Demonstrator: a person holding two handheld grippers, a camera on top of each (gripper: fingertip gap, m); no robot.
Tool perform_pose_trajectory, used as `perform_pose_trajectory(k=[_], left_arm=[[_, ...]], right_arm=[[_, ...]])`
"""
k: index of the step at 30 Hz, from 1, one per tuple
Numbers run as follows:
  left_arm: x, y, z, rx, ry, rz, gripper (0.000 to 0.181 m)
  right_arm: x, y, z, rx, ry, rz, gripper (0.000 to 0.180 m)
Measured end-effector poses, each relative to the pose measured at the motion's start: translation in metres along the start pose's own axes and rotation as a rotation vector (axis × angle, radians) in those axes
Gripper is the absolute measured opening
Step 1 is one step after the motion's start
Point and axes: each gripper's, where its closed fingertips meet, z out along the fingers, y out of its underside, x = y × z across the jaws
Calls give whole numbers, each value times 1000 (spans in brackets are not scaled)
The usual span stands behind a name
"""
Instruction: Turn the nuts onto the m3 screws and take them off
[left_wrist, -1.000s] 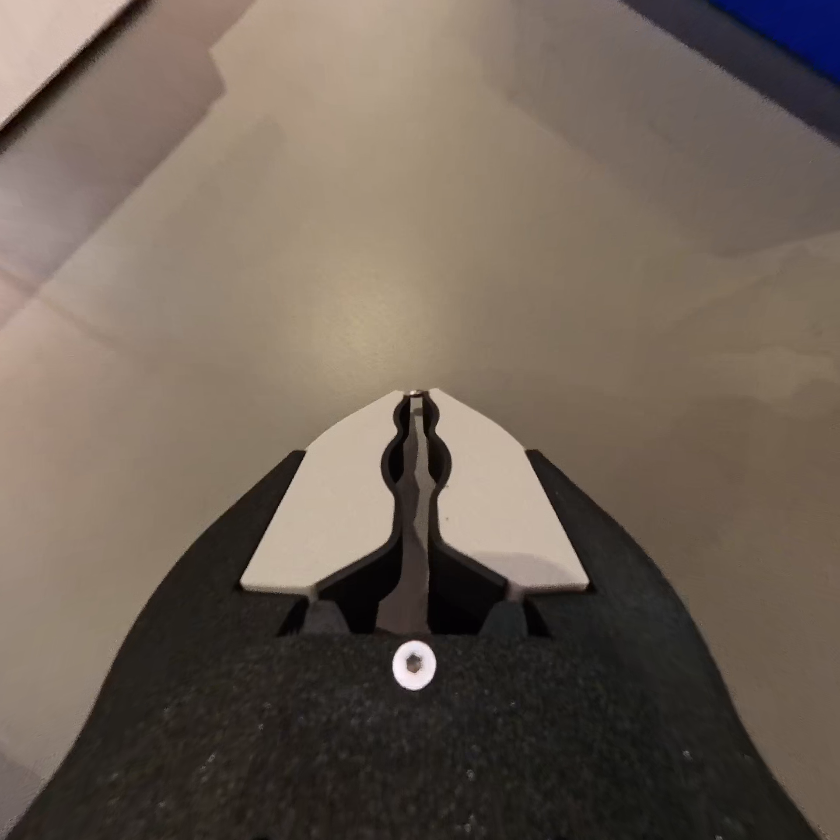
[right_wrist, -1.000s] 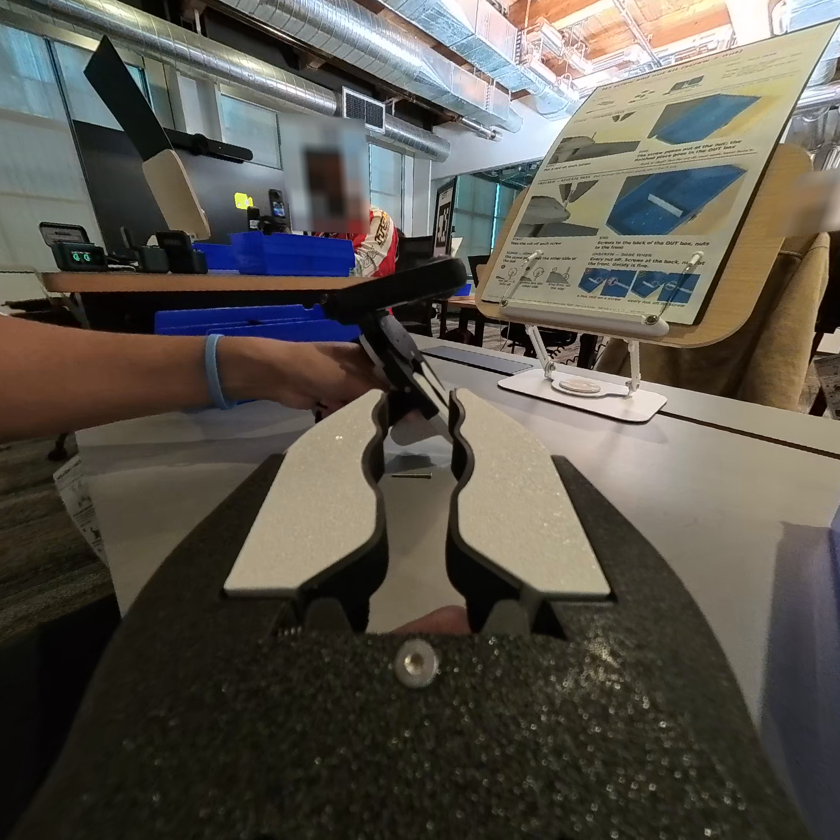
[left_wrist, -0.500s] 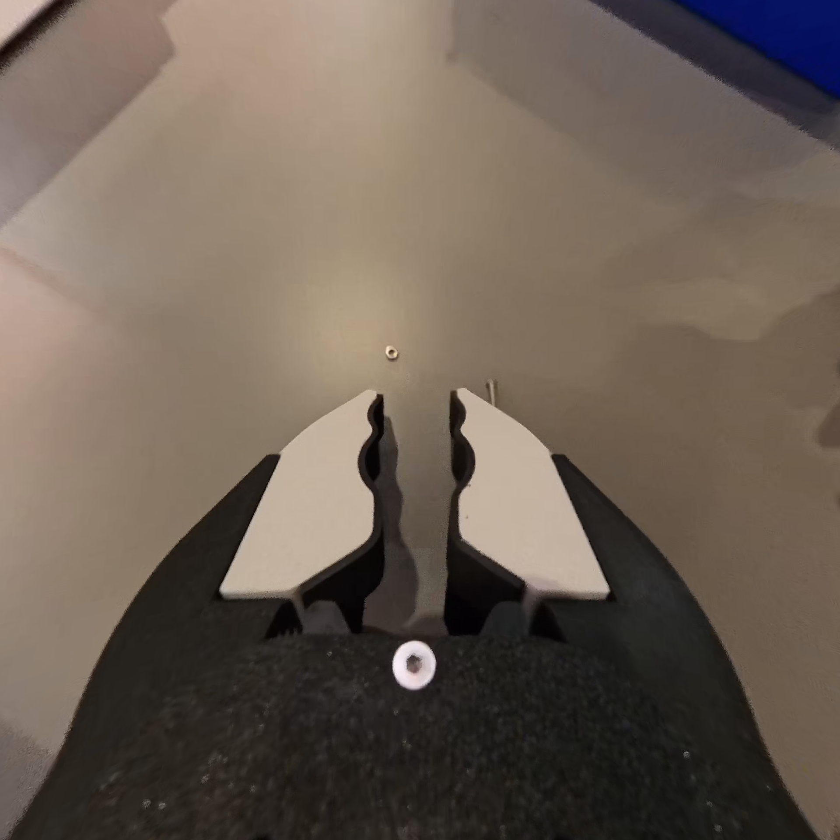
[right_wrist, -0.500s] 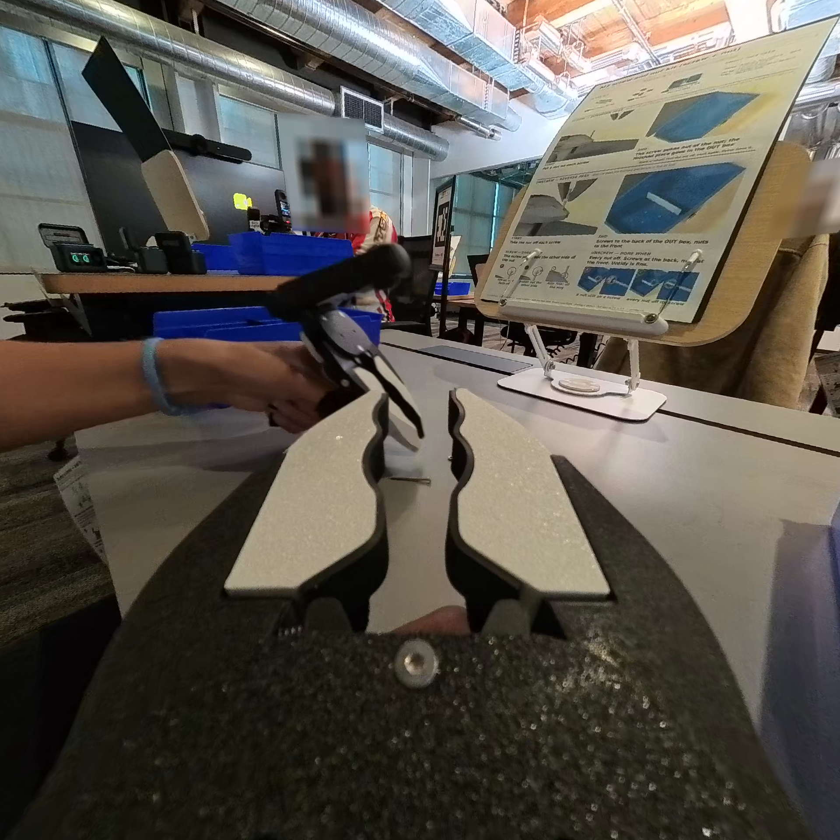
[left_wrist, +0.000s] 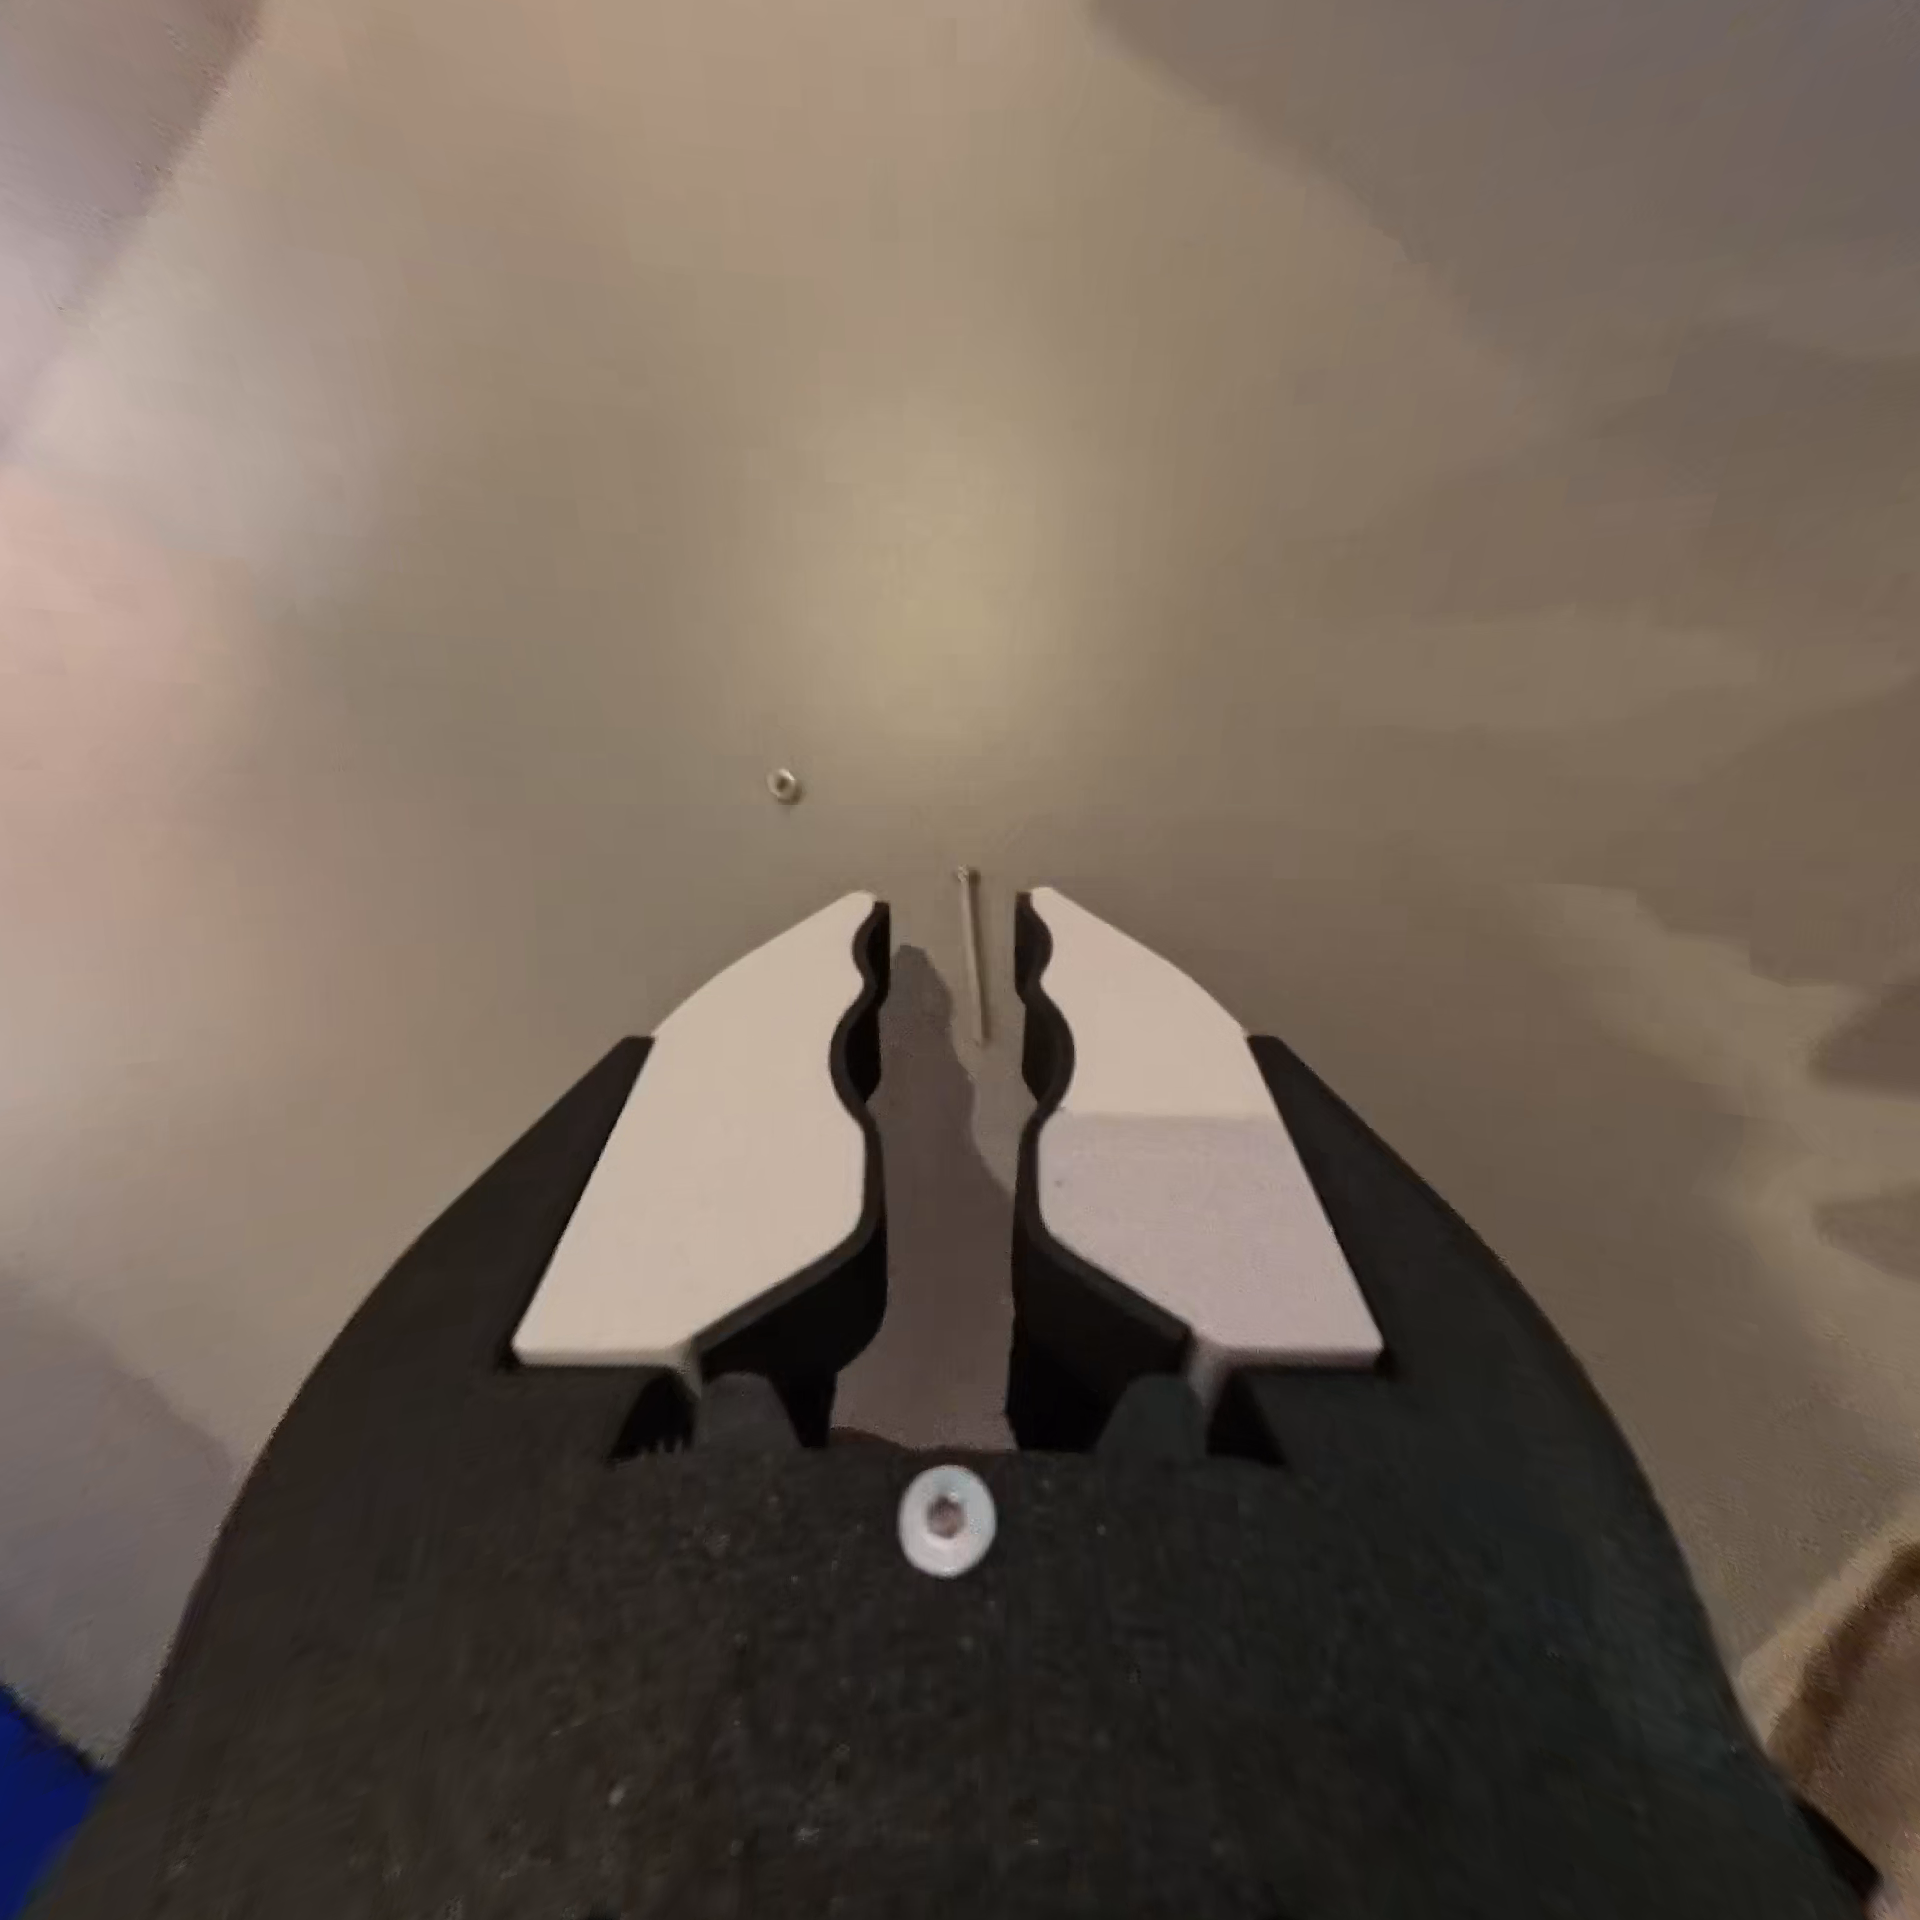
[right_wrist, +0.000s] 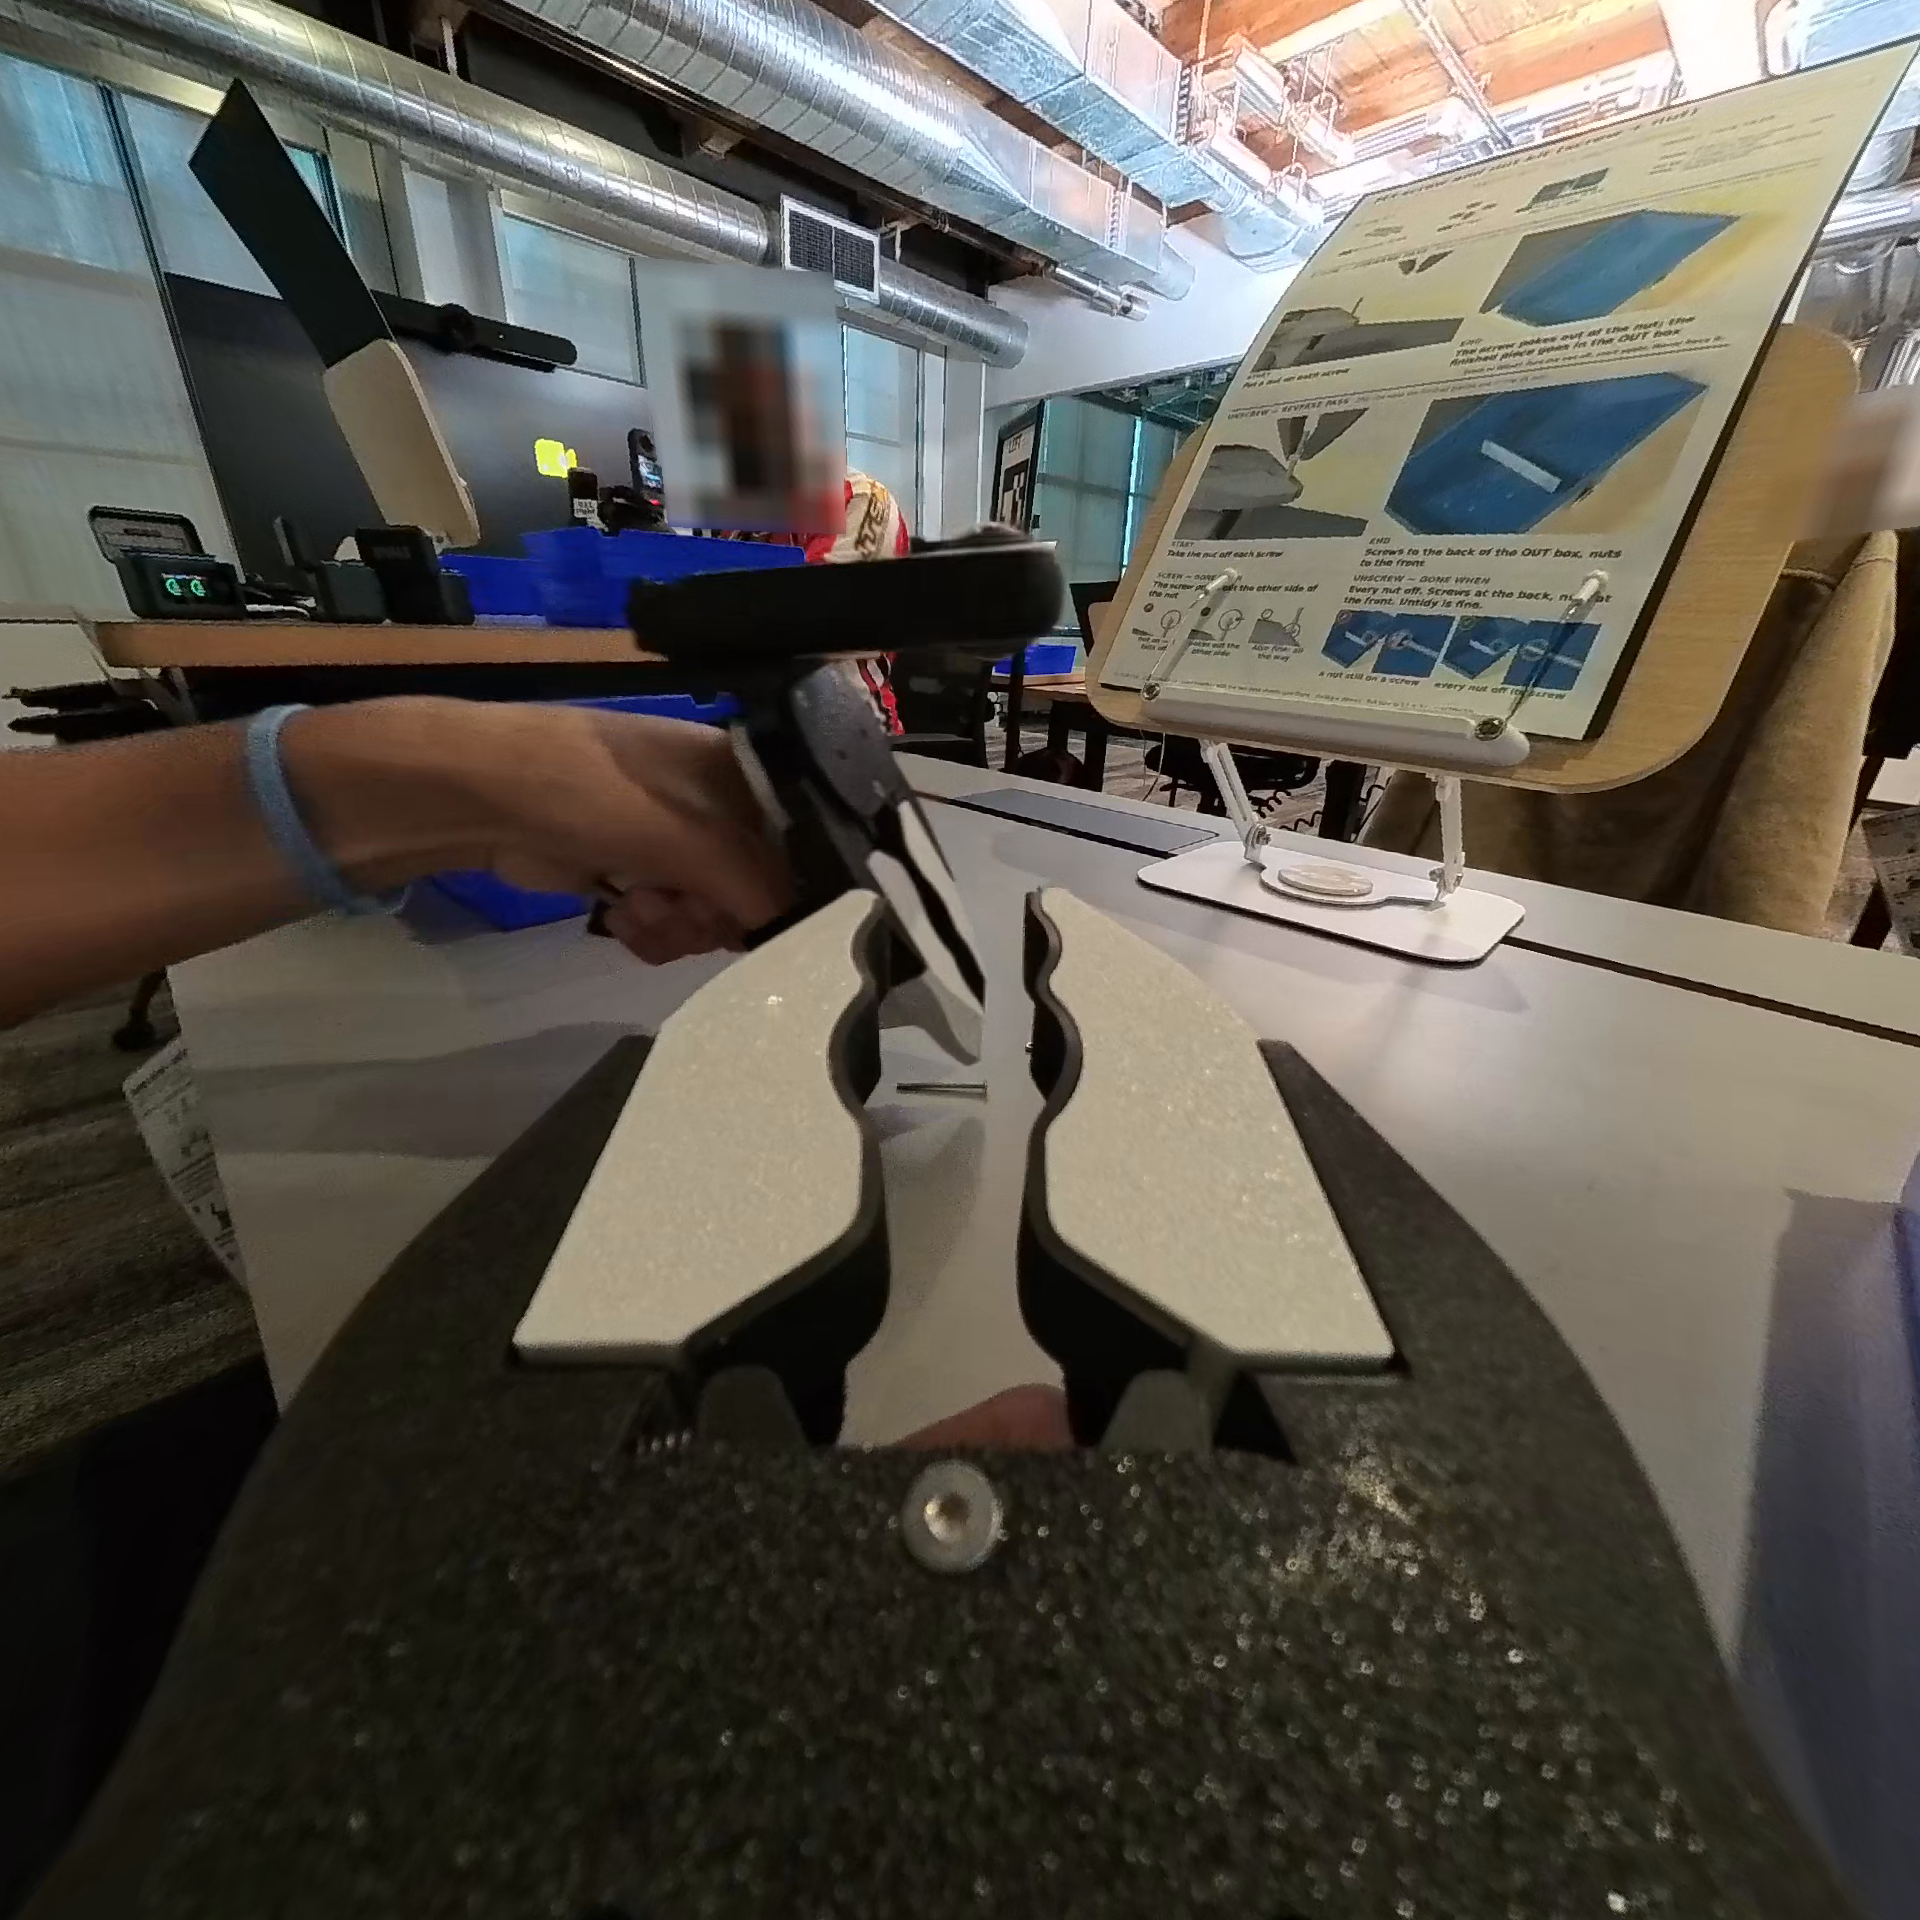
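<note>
Spanning both views, the grey table (right_wrist: 1558, 1091) carries all the task parts; its near-left edge drops to carpet in the right wrist view, and a tilted instruction board on a white stand (right_wrist: 1340, 894) occupies the far right. The left gripper (left_wrist: 952, 914), hand-held and angled steeply down toward the surface, has its jaws parted with nothing between the pads. A second ago those jaws were pinched together on a small metal part at their tips; now they stand apart and the gripper has shifted so that its tips straddle the screw. The right gripper (right_wrist: 954, 925) has its jaws likewise spread and empty, as before. The m3 screw (left_wrist: 972, 951) lies flat on the table, its shaft running between the left gripper's fingertips but touching neither. The nut (left_wrist: 785, 784) lies flat, separate from the screw, just ahead and to the left of the left tips. Bare tabletop surrounds both parts on every side.
</note>
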Motion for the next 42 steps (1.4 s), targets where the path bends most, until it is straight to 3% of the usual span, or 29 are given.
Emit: perform_pose_trajectory(k=[6,10,15,19,25,28,33,39,42], left_arm=[[2,7,18,-156,25,10,22],[5,9,18,-146,46,10,2],[7,12,15,-95,76,7,2],[6,2,-8,101,168,-72,2],[18,-40,-120,700,500,-247,2],[33,-42,-161,871,631,-270,2],[53,-36,-188,983,726,-264,2],[61,-28,-195,1023,794,-273,2],[65,-25,-197,1031,815,-264,2]], right_arm=[[0,0,0,2,-5,5,24],[0,0,-1,3,-6,11,24],[1,0,-1,4,-5,14,24],[5,2,1,-18,7,48,22],[-27,33,37,-286,-161,305,29],[-49,6,59,-173,-279,474,23],[-79,-28,75,-72,-454,596,22],[-86,-34,76,-40,-427,554,3],[-90,-33,74,-64,-441,541,3]])
